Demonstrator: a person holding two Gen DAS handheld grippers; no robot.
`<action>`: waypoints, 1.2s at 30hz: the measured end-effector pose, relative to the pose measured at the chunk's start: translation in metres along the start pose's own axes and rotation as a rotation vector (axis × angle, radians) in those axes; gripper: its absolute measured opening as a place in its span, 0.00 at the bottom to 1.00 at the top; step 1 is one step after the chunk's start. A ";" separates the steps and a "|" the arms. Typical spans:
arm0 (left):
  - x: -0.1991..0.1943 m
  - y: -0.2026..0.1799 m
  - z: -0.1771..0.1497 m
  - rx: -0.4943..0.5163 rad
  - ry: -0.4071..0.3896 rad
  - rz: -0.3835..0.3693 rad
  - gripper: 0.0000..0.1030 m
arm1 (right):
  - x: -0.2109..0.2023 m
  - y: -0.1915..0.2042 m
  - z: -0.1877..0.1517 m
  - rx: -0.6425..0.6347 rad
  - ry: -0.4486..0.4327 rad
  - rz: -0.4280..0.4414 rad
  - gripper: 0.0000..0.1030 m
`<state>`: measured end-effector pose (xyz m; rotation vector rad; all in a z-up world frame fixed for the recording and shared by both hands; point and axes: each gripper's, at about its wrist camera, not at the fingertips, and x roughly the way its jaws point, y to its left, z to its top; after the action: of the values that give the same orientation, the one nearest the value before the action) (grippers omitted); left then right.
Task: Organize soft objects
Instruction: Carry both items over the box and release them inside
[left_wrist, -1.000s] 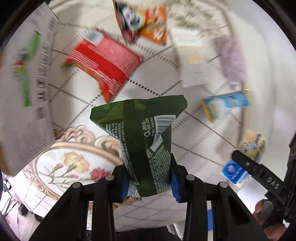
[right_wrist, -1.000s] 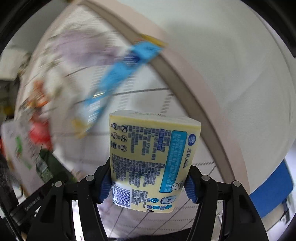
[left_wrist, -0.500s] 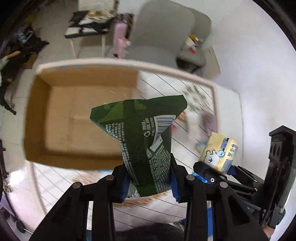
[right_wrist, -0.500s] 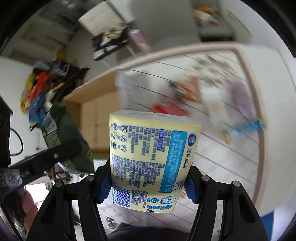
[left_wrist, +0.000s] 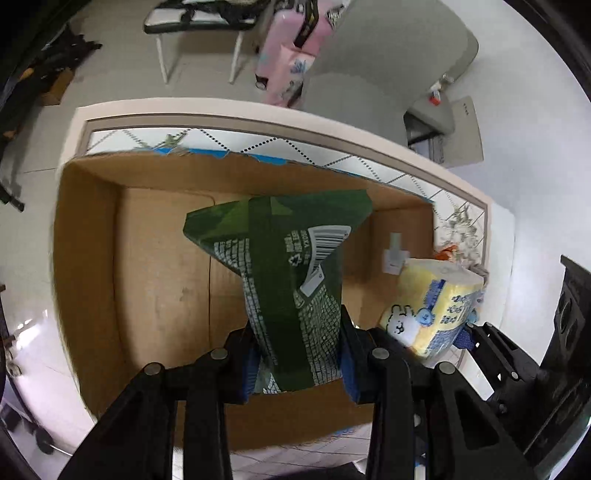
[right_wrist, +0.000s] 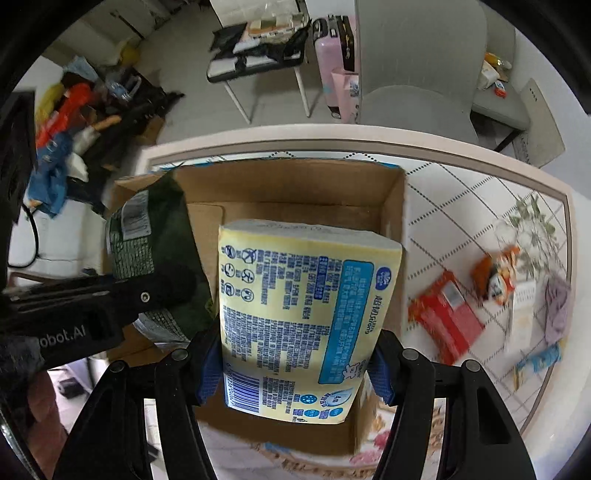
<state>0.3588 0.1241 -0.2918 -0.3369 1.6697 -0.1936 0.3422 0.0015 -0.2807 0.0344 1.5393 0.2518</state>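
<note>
My left gripper (left_wrist: 297, 363) is shut on a green snack bag (left_wrist: 288, 266) and holds it over the open cardboard box (left_wrist: 155, 266). My right gripper (right_wrist: 291, 363) is shut on a yellow tissue pack (right_wrist: 299, 314), held over the same box (right_wrist: 295, 184). The tissue pack (left_wrist: 432, 302) shows at the right of the left wrist view, above the box's right side. The green bag (right_wrist: 155, 254) and the left gripper's finger (right_wrist: 110, 295) show at the left of the right wrist view.
On the tiled table (right_wrist: 461, 206) to the right of the box lie a red packet (right_wrist: 447, 314), an orange packet (right_wrist: 498, 273), a purple soft item (right_wrist: 556, 306) and a blue packet (right_wrist: 539, 358). Beyond the table are a grey chair (right_wrist: 413, 74) and a pink suitcase (right_wrist: 336, 55).
Both grippers swung left from the table's packets to the cardboard box, carrying the green bag and the tissue pack. Now both are over the box opening.
</note>
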 end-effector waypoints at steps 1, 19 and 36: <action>0.004 0.000 0.005 0.002 0.013 -0.004 0.32 | 0.010 0.001 0.005 0.000 0.012 -0.012 0.65; 0.004 0.005 0.021 0.042 0.002 0.178 0.68 | 0.037 -0.005 0.024 0.017 0.042 -0.119 0.85; -0.058 0.008 -0.072 0.073 -0.224 0.272 0.94 | -0.019 0.023 -0.062 0.009 -0.027 -0.081 0.96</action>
<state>0.2925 0.1459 -0.2306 -0.0708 1.4648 -0.0118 0.2770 0.0116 -0.2607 -0.0173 1.5112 0.1790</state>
